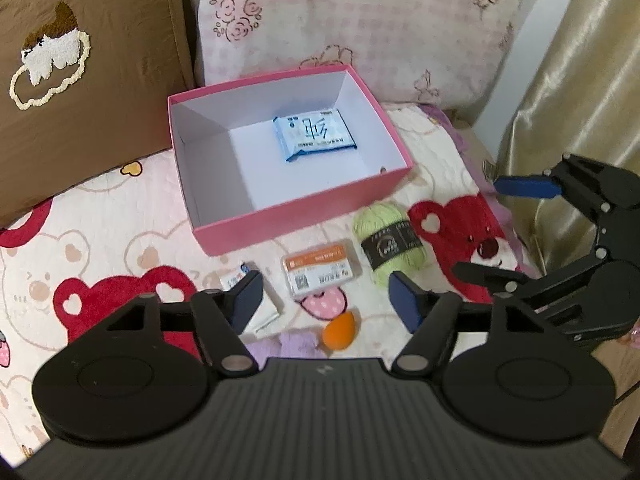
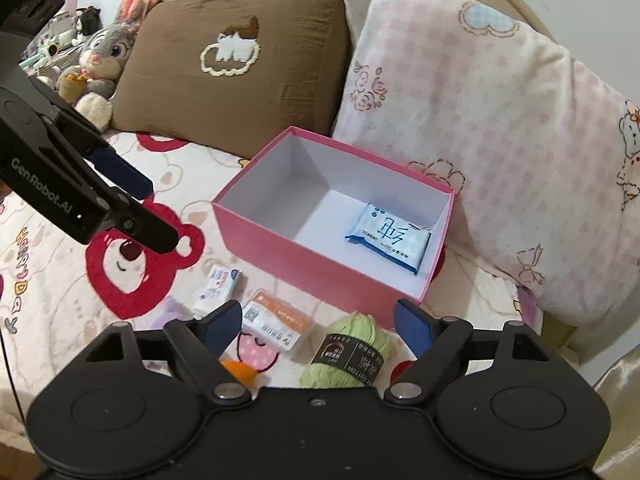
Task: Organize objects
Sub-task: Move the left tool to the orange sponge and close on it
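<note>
An open pink box [image 1: 304, 200] [image 2: 320, 276] sits on the bed quilt with a blue-and-white wipes pack [image 1: 314, 134] [image 2: 390, 238] flat on its white floor. In front of the box lie a green yarn ball [image 1: 384, 248] [image 2: 352, 344], an orange-and-white pack [image 1: 320, 276] [image 2: 276, 320], a small white carton [image 1: 240, 280] [image 2: 218, 290] and an orange egg-shaped sponge [image 1: 340, 332] [image 2: 236, 370]. My left gripper [image 1: 326, 296] [image 2: 160, 214] hangs open above these items, holding nothing. My right gripper [image 2: 318, 320] [image 1: 500, 228] is open and empty too, above the yarn.
A brown pillow [image 2: 240, 72] and a pink checked pillow [image 2: 480, 128] lean behind the box. A plush rabbit [image 2: 104, 56] sits at the far left. A gold curtain [image 1: 580, 80] hangs to the right of the bed. A purple soft item [image 1: 288, 344] lies near the sponge.
</note>
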Demonstrator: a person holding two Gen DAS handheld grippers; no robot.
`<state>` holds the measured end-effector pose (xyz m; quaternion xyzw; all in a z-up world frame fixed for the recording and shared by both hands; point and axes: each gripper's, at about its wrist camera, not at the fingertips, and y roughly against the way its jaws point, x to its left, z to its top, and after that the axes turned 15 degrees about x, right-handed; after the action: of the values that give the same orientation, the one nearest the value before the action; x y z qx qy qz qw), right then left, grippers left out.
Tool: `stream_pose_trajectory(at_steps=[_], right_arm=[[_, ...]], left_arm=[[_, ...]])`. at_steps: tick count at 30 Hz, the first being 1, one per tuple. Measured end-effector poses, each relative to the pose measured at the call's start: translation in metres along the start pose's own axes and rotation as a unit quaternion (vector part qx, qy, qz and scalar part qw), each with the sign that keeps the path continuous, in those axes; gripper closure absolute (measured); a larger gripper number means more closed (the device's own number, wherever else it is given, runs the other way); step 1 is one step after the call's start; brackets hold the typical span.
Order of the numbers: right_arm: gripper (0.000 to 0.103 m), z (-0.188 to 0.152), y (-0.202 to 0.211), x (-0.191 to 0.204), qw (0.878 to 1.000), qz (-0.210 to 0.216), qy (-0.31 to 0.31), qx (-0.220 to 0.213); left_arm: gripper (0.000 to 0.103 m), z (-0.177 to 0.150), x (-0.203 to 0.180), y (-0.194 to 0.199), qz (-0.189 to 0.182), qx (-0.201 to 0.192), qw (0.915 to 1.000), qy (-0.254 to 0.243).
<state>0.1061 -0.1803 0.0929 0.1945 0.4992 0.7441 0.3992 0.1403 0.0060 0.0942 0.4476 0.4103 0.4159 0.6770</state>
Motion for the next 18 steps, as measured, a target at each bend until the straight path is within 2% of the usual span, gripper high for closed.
stream_pose_trajectory(at_steps=[9,13,18], right_arm=[[0.016,-0.030,-0.002,0.027,0.998,0.041,0.047,-0.002],[0.016,-0.046,-0.016,0.038,0.995,0.063,0.076,-0.006],[0.016,-0.066,-0.046,0.052,0.991,0.080,0.109,-0.005]], left_arm=[[0.022,-0.034,-0.006,-0.018,0.012,0.019,0.9996,-0.016],[0.019,-0.046,-0.005,-0.035,0.004,0.027,0.9996,-0.011],[0.017,-0.062,-0.005,-0.063,-0.006,0.011,0.9998,-0.015]])
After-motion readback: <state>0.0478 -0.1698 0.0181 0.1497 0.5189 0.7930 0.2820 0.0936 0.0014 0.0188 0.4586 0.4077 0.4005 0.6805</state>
